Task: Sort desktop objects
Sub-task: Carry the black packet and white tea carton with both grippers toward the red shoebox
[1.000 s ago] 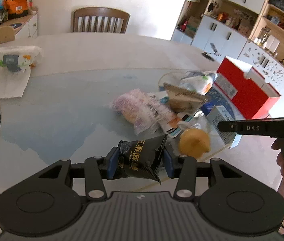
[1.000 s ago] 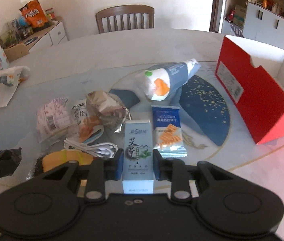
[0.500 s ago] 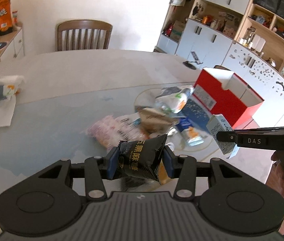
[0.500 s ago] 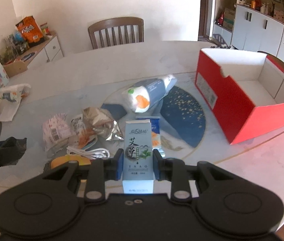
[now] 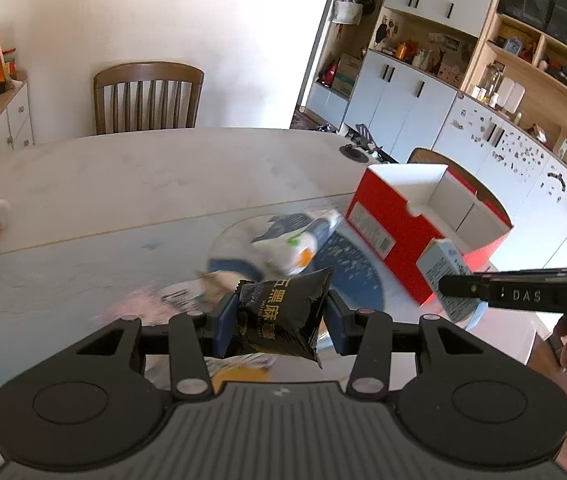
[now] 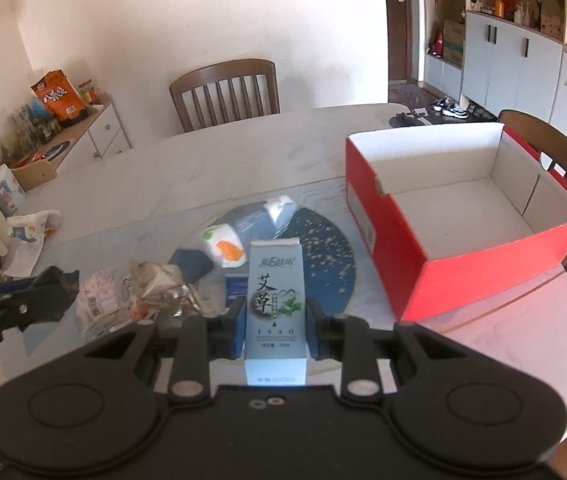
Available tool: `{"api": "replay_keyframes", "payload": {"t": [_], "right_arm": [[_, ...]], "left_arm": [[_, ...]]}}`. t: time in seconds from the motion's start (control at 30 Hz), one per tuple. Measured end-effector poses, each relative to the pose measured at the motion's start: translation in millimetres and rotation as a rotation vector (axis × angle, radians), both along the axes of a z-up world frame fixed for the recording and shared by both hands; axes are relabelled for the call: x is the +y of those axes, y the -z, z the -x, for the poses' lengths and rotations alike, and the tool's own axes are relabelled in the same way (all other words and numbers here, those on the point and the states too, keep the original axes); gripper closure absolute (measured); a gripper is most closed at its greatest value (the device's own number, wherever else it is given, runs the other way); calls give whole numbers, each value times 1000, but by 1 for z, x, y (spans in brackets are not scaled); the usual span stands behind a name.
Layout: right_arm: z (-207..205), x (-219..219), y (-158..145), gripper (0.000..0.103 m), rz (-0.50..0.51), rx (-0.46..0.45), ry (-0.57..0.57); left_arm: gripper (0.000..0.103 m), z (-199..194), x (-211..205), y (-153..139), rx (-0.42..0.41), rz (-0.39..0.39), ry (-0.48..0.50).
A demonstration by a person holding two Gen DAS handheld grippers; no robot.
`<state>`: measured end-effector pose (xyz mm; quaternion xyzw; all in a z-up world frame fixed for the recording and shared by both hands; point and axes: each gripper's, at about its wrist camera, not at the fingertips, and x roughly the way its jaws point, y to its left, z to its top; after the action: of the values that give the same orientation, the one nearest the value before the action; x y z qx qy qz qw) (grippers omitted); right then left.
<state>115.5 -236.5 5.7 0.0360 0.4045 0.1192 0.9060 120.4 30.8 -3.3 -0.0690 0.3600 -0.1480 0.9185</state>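
Note:
My left gripper point(image 5: 279, 326) is shut on a black snack packet point(image 5: 283, 316) with gold lettering, held above the table. My right gripper point(image 6: 275, 328) is shut on a pale blue carton point(image 6: 276, 304) printed with a green leaf; in the left wrist view that carton point(image 5: 445, 276) shows at the right, pinched by the other gripper. An open red box point(image 6: 403, 248) with a white inside stands on the table to the right, also seen as the red box point(image 5: 387, 220) in the left wrist view. Both grippers hang left of it, above the pile of loose packets.
On the round blue mat point(image 6: 331, 264) and beside it lie a blue-and-white packet point(image 6: 251, 224), a crumpled foil wrapper point(image 6: 155, 284), a pink packet point(image 6: 99, 300). A wooden chair point(image 6: 223, 92) stands behind the table, another chair point(image 6: 555, 152) behind the box. A white bag point(image 6: 31, 228) lies far left.
Both grippers have risen from the table and swung right toward the red box, each keeping its item. The box's white inside has come into view.

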Motion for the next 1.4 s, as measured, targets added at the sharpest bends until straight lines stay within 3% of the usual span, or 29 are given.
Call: {"api": "replay_keyframes", "payload": {"t": [0.5, 0.9, 1.4], "right_arm": [[-65, -96, -17, 75, -28, -7, -85], [-102, -164, -11, 75, -41, 9, -51], [-147, -207, 9, 75, -9, 35, -24]], "left_arm": [[58, -55, -126, -20, -32, 16, -16], [58, -97, -217, -23, -52, -32, 81], [58, -143, -288, -4, -59, -124, 229]]}}
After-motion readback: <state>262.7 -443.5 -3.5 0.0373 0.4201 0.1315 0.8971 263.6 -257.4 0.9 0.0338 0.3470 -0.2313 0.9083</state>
